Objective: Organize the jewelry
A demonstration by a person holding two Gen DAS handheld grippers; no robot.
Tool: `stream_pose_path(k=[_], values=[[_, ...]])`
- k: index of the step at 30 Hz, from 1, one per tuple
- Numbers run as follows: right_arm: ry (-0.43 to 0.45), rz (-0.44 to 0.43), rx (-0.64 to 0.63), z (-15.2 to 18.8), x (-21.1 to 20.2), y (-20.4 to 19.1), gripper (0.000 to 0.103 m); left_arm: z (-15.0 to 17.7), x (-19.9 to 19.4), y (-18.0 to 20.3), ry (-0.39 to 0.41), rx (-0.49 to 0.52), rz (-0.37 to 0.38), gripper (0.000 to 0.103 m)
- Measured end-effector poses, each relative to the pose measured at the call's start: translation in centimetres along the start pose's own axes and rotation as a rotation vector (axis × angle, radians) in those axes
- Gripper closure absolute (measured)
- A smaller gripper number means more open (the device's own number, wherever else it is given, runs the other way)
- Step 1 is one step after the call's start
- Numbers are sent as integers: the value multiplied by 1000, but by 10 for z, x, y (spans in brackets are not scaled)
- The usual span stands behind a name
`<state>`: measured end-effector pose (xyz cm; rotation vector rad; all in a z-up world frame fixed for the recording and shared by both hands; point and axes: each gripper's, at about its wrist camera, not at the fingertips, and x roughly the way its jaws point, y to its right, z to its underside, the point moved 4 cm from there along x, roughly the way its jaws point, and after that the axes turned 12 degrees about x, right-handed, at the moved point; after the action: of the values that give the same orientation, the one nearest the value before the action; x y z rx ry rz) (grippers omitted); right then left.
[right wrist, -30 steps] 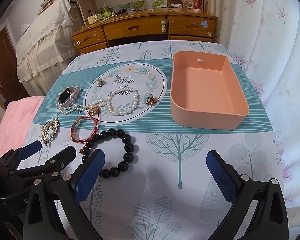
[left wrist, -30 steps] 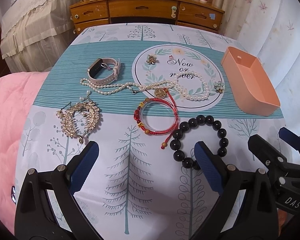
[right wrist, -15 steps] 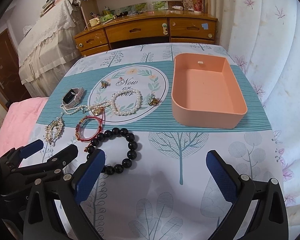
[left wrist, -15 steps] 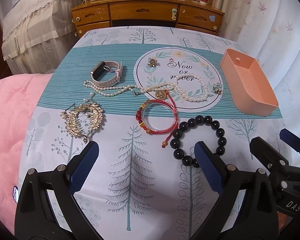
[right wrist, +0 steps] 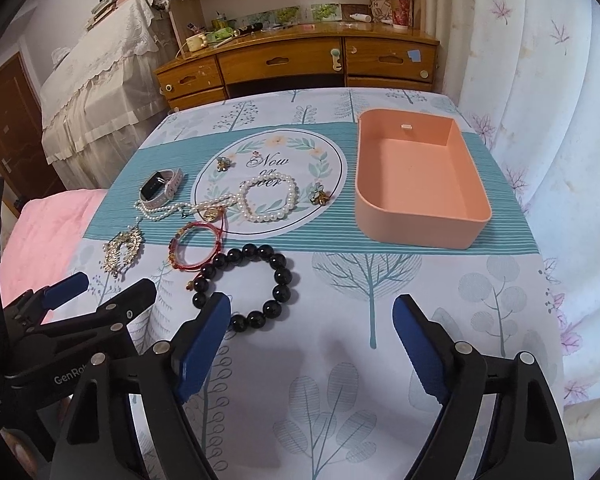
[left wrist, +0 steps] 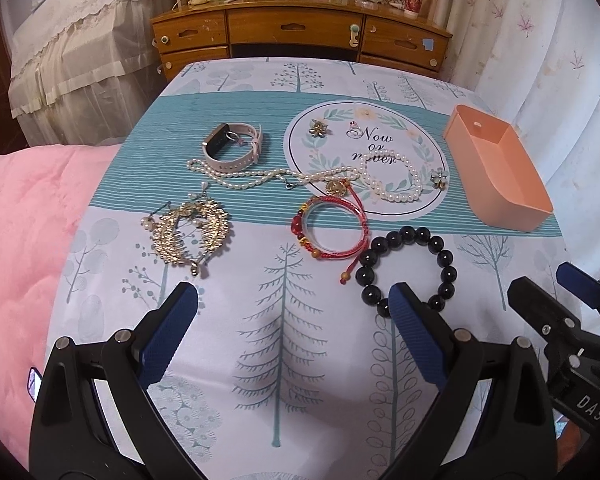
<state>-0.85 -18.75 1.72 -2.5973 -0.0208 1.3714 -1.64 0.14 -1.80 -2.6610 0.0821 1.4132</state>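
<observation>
Jewelry lies on a tree-print cloth: a black bead bracelet (left wrist: 410,270) (right wrist: 246,282), a red cord bracelet (left wrist: 332,228) (right wrist: 196,246), a gold leaf brooch (left wrist: 192,232) (right wrist: 122,250), a pearl bracelet (left wrist: 392,178) (right wrist: 266,198), a long pearl necklace (left wrist: 260,176), a watch (left wrist: 232,146) (right wrist: 160,188) and small flower brooches (left wrist: 319,128). An empty peach tray (right wrist: 420,220) (left wrist: 500,176) stands at the right. My left gripper (left wrist: 294,328) and right gripper (right wrist: 312,340) are both open and empty, above the near part of the cloth.
A wooden dresser (left wrist: 300,36) stands past the table's far edge. A pink quilt (left wrist: 24,220) lies at the left. White curtains (right wrist: 548,80) hang at the right. The left gripper also shows in the right wrist view (right wrist: 100,292).
Both grippers have drawn back and risen a little, so the jewelry and tray look farther away. Nothing on the cloth has moved.
</observation>
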Motion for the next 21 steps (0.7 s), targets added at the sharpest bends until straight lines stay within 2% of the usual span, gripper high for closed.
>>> stream_pose_path(k=[12, 17, 19, 21], values=[[-13, -53, -43, 2, -24, -31, 20, 8, -30, -25, 41, 50, -57, 7], [-84, -78, -58, -2, -17, -43, 28, 5, -37, -41, 32, 87, -60, 7], [-125, -97, -56, -7, -12, -47, 34, -1, -41, -57, 27, 83, -58, 7], [-158, -108, -55, -15, -7, -51, 34, -6, -43, -73, 24, 62, -55, 7]])
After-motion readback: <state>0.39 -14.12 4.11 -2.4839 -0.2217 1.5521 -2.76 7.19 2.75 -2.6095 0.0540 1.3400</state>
